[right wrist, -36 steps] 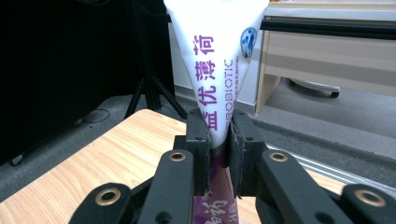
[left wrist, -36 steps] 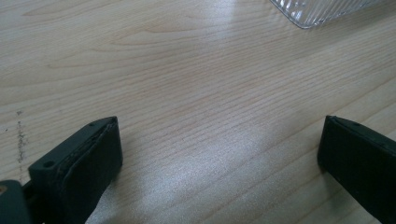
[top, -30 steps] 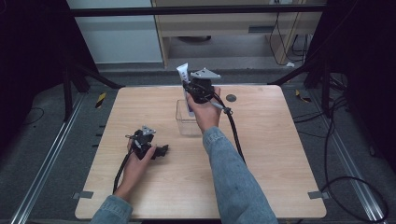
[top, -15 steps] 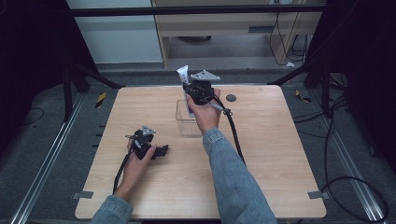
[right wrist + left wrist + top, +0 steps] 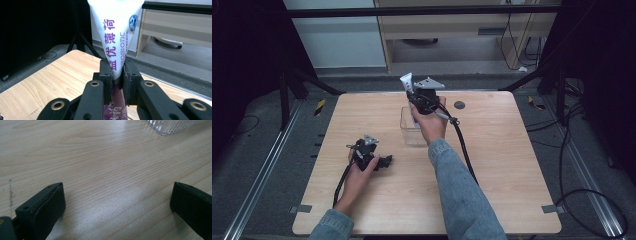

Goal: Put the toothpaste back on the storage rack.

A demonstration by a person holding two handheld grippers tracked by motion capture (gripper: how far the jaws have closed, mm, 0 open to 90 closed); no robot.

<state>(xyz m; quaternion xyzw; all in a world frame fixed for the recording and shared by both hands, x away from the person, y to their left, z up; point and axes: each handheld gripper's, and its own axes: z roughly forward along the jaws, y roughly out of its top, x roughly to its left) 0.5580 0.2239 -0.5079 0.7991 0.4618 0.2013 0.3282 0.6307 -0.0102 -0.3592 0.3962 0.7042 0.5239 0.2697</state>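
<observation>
Left gripper [image 5: 384, 161] rests on the near-left table [image 5: 512, 190], jaws wide apart, nothing between them. Farther off, right gripper [image 5: 117, 75] is clamped on a white tube [image 5: 116, 30], held upright above what appears to be a clear box [image 5: 409, 131] at table centre.

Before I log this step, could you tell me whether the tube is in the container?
Out: the right gripper holds the tube above the clear container.

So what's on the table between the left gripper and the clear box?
Nothing: bare wood. In the left gripper view the open left gripper faces bare table up to the clear box; the high view agrees.
</observation>
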